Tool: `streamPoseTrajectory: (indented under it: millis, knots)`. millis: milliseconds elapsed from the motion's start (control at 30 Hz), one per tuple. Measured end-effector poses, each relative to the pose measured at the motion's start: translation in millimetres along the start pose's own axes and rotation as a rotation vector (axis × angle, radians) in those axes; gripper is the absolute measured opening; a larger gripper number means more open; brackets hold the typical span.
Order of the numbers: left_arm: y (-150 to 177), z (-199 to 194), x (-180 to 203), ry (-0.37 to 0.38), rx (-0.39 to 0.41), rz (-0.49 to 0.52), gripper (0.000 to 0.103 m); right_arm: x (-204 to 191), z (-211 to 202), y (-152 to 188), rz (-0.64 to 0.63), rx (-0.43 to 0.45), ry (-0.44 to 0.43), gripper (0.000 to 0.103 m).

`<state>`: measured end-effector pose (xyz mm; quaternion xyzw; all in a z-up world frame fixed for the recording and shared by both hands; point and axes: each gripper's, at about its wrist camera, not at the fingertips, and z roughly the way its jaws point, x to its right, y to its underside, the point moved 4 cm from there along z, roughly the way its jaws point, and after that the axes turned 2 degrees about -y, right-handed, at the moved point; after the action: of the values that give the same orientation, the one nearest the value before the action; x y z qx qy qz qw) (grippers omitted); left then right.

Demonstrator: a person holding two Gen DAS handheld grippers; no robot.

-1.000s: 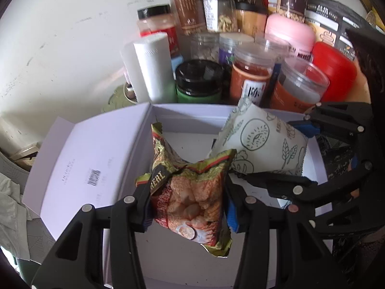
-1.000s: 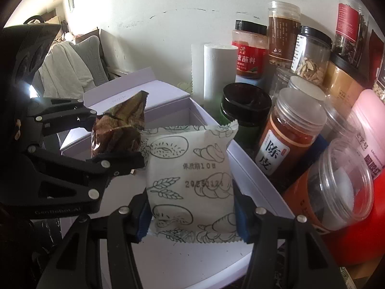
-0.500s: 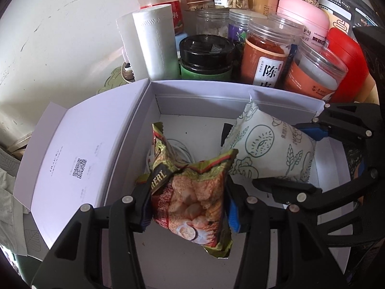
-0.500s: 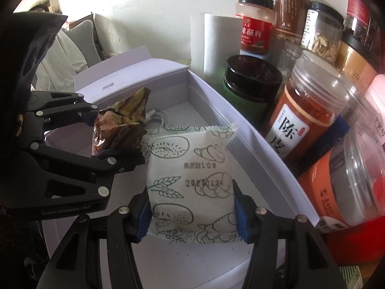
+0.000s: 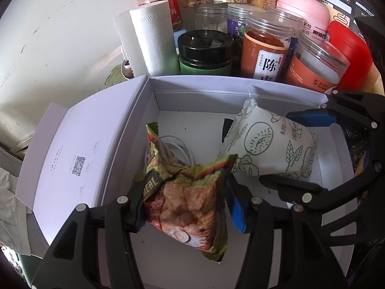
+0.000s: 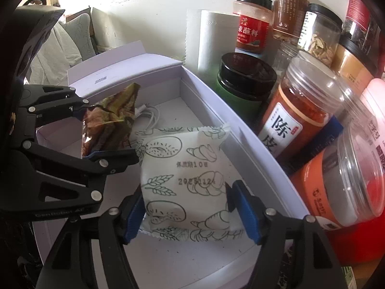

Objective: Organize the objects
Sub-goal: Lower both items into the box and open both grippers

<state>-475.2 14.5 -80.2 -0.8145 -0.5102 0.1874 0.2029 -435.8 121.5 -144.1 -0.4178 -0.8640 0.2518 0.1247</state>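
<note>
A green snack bag (image 5: 190,200) stands between the jaws of my left gripper (image 5: 187,207), which are opening. The bag leans on the left pad, and a thin gap shows at the right blue pad (image 5: 237,209). A white packet with bread drawings (image 6: 187,180) lies on the floor of the open white box (image 6: 240,144). My right gripper (image 6: 190,214) straddles it with opening jaws, and its right pad stands just clear. Each gripper shows in the other's view: the right gripper (image 5: 299,151) and the left gripper (image 6: 105,130). Both are inside the box (image 5: 216,91).
A coiled white cable (image 5: 178,144) lies in the box behind the snack bag. The box's lid flap (image 5: 84,149) hangs open to the left. Behind the box crowd a paper roll (image 5: 154,38), a black-lidded jar (image 5: 204,48), an orange powder jar (image 5: 267,48) and a red tub (image 5: 349,53).
Both grippers have sunk into the box with their packets. The jaws of each have widened, the right ones more, and the white packet has settled onto the box floor.
</note>
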Motion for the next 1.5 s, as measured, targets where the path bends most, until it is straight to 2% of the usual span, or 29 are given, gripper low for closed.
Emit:
streamPoseTrajectory:
  millis: [133, 367, 767, 1000, 1500]
  knots:
    - [3, -1, -1, -0.038, -0.014, -0.011, 0.069, 2, -4, 4, 0.003, -0.009, 0.030, 0.073]
    - [4, -13, -5, 0.017, 0.014, -0.052, 0.069, 1, -13, 9, 0.004, -0.008, 0.071, 0.073]
    - [2, -39, -9, 0.012, 0.042, -0.090, 0.069, 4, -41, 6, 0.002, 0.039, 0.136, 0.073]
    - [1, -73, -11, 0.013, 0.086, -0.105, 0.069, 8, -67, 6, 0.047, 0.070, 0.147, 0.073]
    - [9, -155, -7, -0.006, 0.159, -0.133, 0.069, -10, -139, 7, 0.047, 0.163, 0.165, 0.073]
